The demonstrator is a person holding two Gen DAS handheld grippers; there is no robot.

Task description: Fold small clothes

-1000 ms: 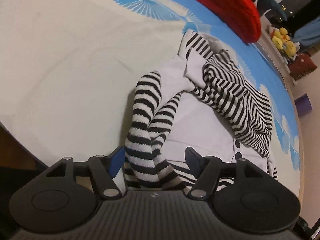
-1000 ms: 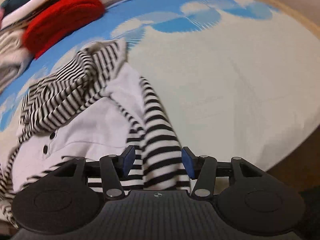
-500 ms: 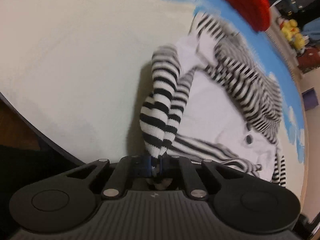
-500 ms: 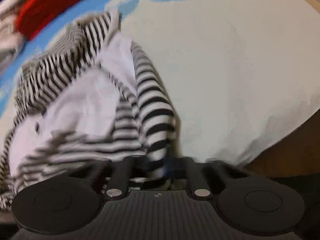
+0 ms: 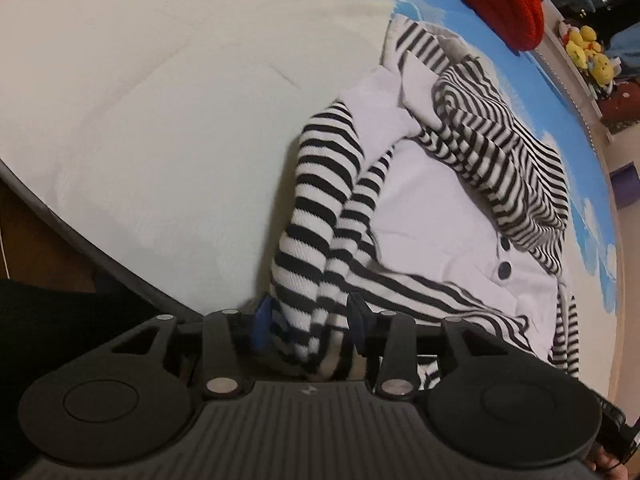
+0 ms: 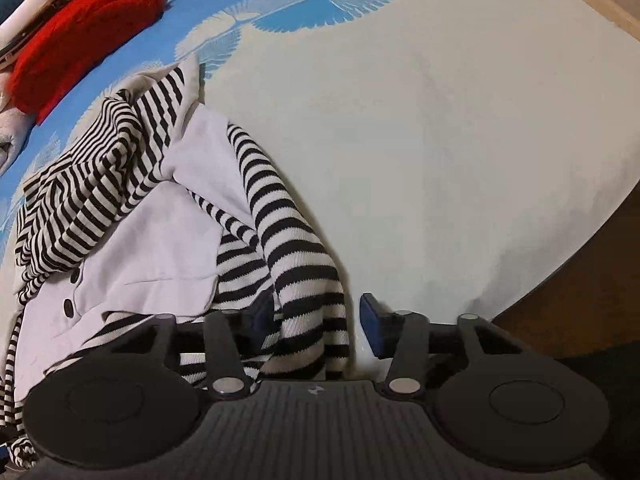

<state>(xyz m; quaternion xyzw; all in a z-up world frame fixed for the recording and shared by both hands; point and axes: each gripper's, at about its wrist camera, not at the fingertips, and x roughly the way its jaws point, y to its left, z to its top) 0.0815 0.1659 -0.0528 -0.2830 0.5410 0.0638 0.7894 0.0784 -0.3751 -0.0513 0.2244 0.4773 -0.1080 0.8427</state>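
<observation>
1. Lying crumpled on the cream and blue bedspread (image 5: 168,128), the striped garment (image 5: 432,208) has its white front panel with dark buttons facing up
2. The left gripper (image 5: 308,320) has its fingers spread, with the striped sleeve (image 5: 320,208) bunched loosely between them
3. The right gripper (image 6: 316,316) is also parted, the same sleeve (image 6: 280,220) draped between its fingers
4. A red knit item (image 6: 80,28) sits beyond the garment, well apart

No legible text, label, brand name or number appears in either view. The only mark is a small pale emblem, too small to read, centred on the ribbed black housing of the left gripper (image 5: 307,322) and of the right gripper (image 6: 316,320).
</observation>
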